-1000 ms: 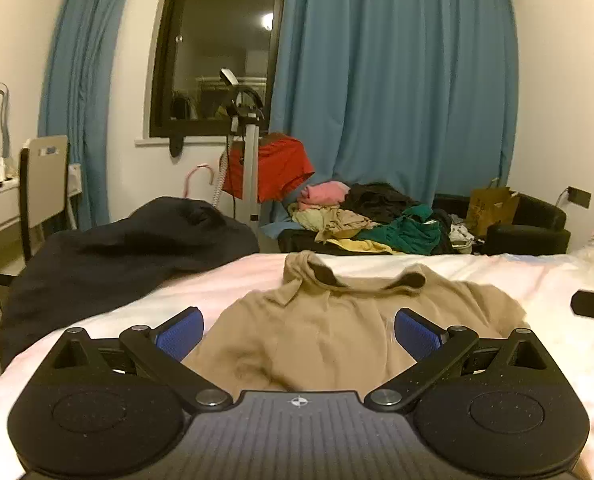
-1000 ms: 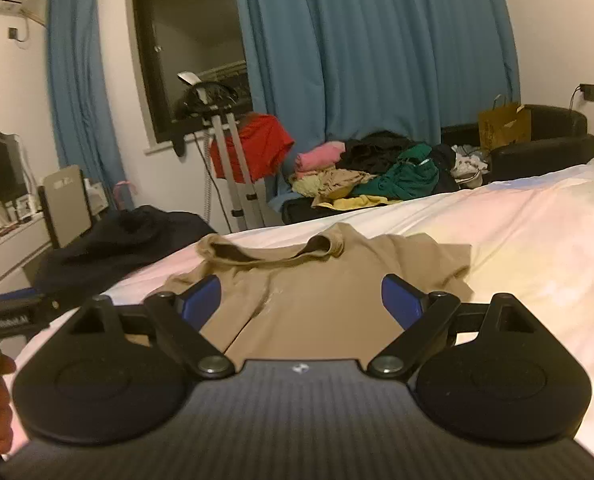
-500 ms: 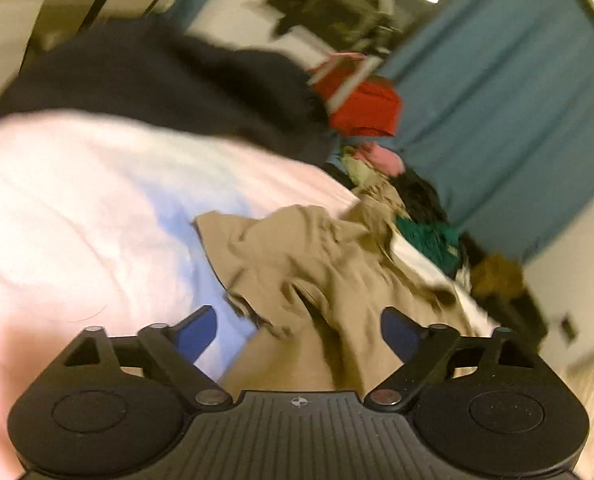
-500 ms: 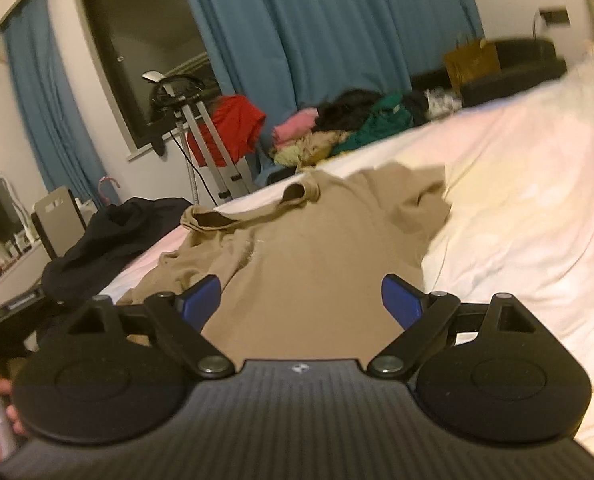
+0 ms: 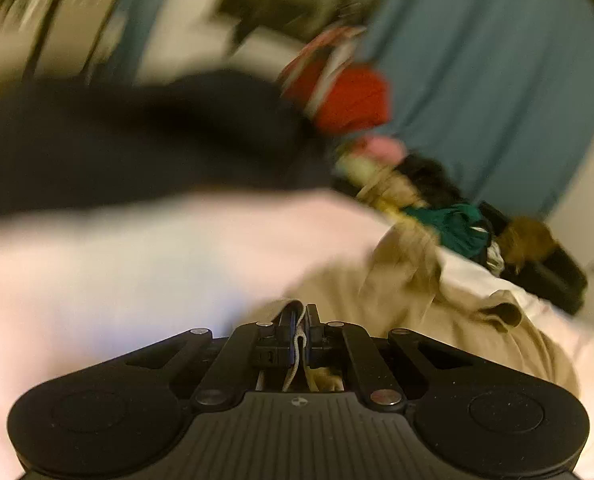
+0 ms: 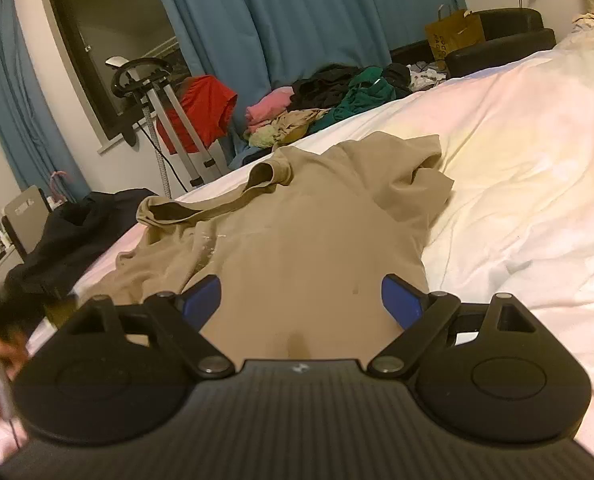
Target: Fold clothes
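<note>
Jaws of the left gripper (image 5: 301,328) are closed together on a fold of the tan shirt (image 6: 297,240), with pale fabric visible pinched between the fingers. Jaws of the right gripper (image 6: 301,300) are spread wide, holding nothing; both blue pads (image 6: 203,296) sit above the lower part of the shirt, one toward each side.

Tan shirt position: laid flat on the white bed sheet (image 6: 517,168), collar pointing away from the right wrist camera, one sleeve crumpled at the far right edge. In the left wrist view the shirt (image 5: 437,312) runs from the closed fingers toward the right; this view is motion-blurred.

Black garment (image 6: 73,232): on the bed's far left edge, apart from the shirt. Mixed clothes pile (image 6: 329,100): beyond the bed, in front of the blue curtain (image 6: 297,12).
</note>
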Available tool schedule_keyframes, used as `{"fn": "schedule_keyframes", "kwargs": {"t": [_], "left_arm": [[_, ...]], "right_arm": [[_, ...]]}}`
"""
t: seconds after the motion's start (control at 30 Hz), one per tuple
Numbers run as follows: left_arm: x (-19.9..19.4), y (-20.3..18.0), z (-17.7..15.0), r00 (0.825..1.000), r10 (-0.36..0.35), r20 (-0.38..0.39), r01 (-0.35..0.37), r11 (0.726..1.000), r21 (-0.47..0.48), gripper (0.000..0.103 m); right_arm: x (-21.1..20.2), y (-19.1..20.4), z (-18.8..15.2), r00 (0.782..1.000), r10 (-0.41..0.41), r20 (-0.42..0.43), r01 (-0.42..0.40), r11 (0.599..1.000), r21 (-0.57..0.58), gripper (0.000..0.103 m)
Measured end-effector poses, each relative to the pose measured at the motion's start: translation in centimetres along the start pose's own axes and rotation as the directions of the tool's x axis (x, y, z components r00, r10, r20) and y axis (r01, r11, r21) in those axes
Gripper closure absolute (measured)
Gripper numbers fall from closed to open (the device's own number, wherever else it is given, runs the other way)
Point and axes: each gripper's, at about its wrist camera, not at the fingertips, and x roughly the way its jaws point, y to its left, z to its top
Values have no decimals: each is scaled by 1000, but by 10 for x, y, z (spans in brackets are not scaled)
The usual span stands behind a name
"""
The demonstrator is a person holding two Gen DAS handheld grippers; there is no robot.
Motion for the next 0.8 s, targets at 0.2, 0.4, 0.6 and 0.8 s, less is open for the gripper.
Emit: {"fn": "schedule_keyframes", "kwargs": {"t": [0.2,0.4,0.6,0.8], "left_arm": [[18,-23,84,959,235,160,-272,923,274,99],[49,-10,82,937,340,77,-349,907,236,82],[-6,-22,45,966,251,63,-258,942,214,34],[-119,-61,-17,986,133,96,-148,975,167,17]], "right_arm": [[19,-4,0,1000,-4,-29,5,1000,27,14],[20,-2,0,1000,-26,-13,26,1000,-8,14],[10,7,2,1000,-9,30,11,997,-75,15],[-11,20,3,996,6,90,9,986,-166,15]]}}
